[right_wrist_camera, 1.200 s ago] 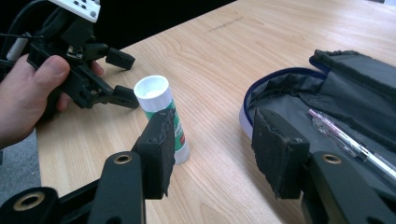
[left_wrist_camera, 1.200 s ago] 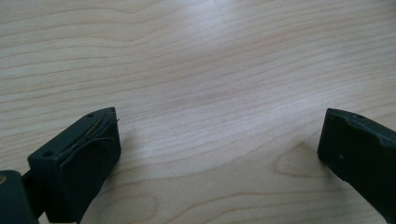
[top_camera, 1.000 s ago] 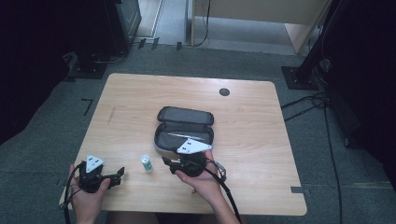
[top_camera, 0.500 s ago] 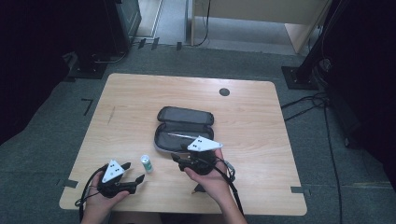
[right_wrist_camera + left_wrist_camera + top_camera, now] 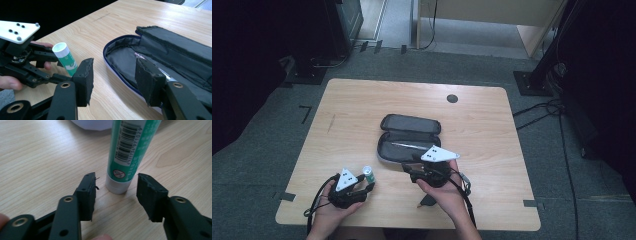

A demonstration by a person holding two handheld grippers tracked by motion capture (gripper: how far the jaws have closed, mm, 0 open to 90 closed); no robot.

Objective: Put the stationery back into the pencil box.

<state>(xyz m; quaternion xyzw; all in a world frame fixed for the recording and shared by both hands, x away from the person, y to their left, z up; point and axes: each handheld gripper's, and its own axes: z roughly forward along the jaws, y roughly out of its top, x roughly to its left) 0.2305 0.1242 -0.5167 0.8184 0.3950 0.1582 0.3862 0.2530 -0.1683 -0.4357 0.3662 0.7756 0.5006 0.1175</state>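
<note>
A light wooden table (image 5: 362, 105) with rounded corners stands on grey carpet. A dark pencil case (image 5: 407, 137) lies open near the middle of it, its lid folded back toward the far side and a thin pen (image 5: 160, 70) inside the near half. A green and white glue stick (image 5: 368, 174) stands upright near the front edge, left of the case and apart from it. A small round dark cap (image 5: 452, 98) sits flush in the tabletop toward the far edge.
</note>
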